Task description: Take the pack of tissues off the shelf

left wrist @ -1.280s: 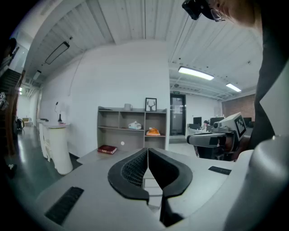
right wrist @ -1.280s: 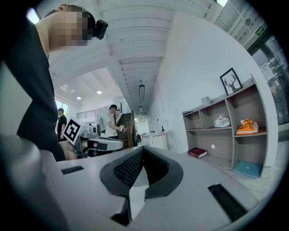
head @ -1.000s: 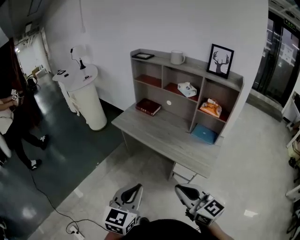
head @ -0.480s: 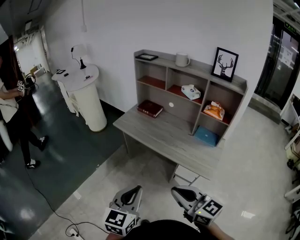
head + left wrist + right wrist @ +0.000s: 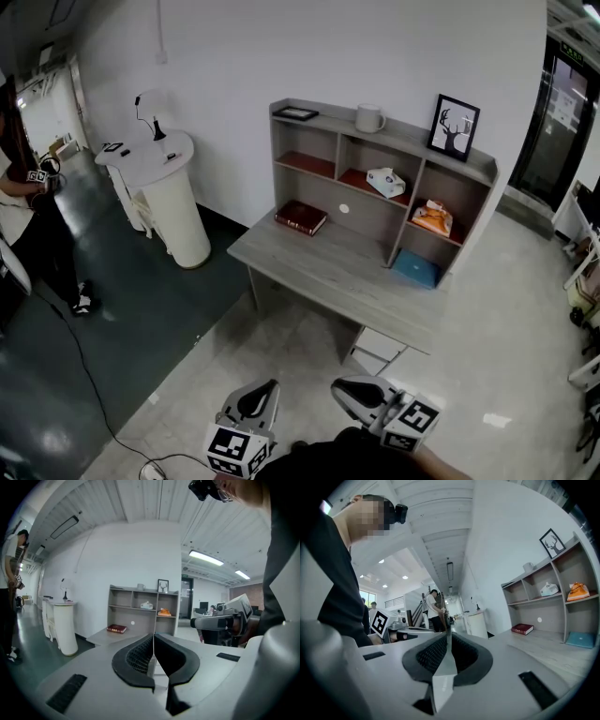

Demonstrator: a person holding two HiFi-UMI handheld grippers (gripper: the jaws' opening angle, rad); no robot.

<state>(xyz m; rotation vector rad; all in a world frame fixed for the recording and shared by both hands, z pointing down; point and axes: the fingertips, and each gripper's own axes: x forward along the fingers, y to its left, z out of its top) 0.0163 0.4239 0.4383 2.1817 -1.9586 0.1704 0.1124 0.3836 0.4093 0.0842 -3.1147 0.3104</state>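
Since the earlier frames, the shelf [image 5: 380, 141] has slid slightly to the right in the head view, and both grippers are seen lower, at the near edge.

In the head view, the pack of tissues [image 5: 385, 181] is found in the middle upper compartment, well apart from both tools, with the desk [image 5: 328, 272] and open floor between. It lies far and a little to the right of the left gripper [image 5: 270, 384] and the right gripper [image 5: 342, 392]. The right gripper is judged the nearer. The pack's long axis appears to run along the shelf's width, though it is too small for certainty. One pack, one orange packet [image 5: 434, 218], one red book [image 5: 301, 217], one blue item [image 5: 416, 268], one mug [image 5: 370, 118] and two frames are counted.

In the left gripper view, the left gripper [image 5: 153, 637] is shown with its jaws pressed together on nothing. The pack [image 5: 146, 605] is seen far ahead, just left of the jaw line.

In the right gripper view, the right gripper [image 5: 448, 637] is likewise closed and empty, and the pack [image 5: 549, 589] lies far off to the right.
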